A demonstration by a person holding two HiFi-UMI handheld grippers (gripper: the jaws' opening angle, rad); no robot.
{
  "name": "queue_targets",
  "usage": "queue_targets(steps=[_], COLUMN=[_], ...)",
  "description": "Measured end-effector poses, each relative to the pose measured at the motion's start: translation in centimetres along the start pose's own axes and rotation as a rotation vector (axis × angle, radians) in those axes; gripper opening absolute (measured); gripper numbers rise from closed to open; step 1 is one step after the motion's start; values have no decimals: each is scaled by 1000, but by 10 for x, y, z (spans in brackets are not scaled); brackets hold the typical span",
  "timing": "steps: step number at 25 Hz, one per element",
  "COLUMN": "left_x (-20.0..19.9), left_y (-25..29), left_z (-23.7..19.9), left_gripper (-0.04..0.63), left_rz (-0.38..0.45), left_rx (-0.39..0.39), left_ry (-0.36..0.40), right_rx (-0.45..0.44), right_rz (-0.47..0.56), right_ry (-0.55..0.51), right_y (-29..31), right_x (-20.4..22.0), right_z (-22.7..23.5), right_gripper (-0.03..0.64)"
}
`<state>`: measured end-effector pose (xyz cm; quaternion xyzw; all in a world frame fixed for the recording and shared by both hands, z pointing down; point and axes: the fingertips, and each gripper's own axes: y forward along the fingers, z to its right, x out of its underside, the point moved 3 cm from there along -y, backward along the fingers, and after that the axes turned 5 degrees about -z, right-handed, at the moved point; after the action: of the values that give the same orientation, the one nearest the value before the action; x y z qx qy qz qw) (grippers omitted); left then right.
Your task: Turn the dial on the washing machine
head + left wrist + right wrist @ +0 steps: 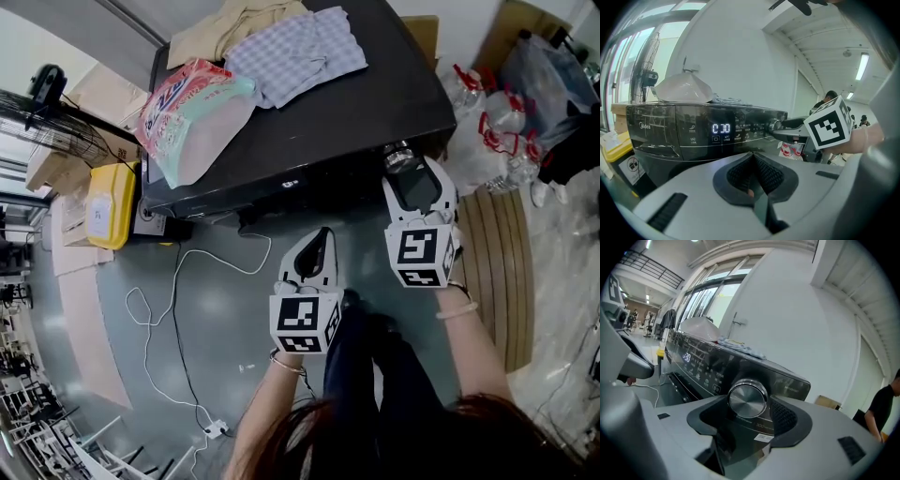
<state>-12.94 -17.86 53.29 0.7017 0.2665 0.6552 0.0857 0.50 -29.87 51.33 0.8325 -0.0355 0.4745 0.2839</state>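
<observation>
Head view: black washing machine (375, 103) with checked cloth (300, 47), beige cloth (225, 26) and a pink-teal detergent bag (192, 112) on its lid; bag print too blurred to read. Right hand-held gripper (409, 172) up against the front panel at the dial (398, 153), near the machine's right corner. Left hand-held gripper (322, 239) held back from the front, apart from the panel. Open grey floor (216, 309) below, with white cable (173, 281) trailing left.

Left gripper view: "Midea" logo (644, 125) at panel left, "UV" label (692, 139), lit display (721, 128) showing roughly "0:30", first digit unclear. Left hand-held gripper (754, 171) closed pad to pad, nothing in it. Dial (775, 125) at panel right, tips of the right hand-held gripper (787, 125) on either side.

Right gripper view: chrome dial (747, 399) dead centre between wide-spread jaws of the right hand-held gripper (749, 420); pads (785, 417) flanking, not pressing. Play/pause key (716, 389) just left of dial. Small print under the dial, not legible.
</observation>
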Motion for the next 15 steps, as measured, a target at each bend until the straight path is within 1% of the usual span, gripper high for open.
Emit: queue_targets(steps=[2,4,15], left_x=[0,0,2], left_y=[0,0,1], left_z=[-1,-2,-2], left_gripper=[15,15,15], left_rz=[0,2,3], left_rx=[0,-1,-6], left_ry=[1,0,-11], right_rx=[3,-3,-80], right_rz=[-2,2,21], right_ry=[-8,20,365], right_y=[1,1,1], right_x=[0,1,7], right_z=[0,0,6], right_gripper=[287,285,282])
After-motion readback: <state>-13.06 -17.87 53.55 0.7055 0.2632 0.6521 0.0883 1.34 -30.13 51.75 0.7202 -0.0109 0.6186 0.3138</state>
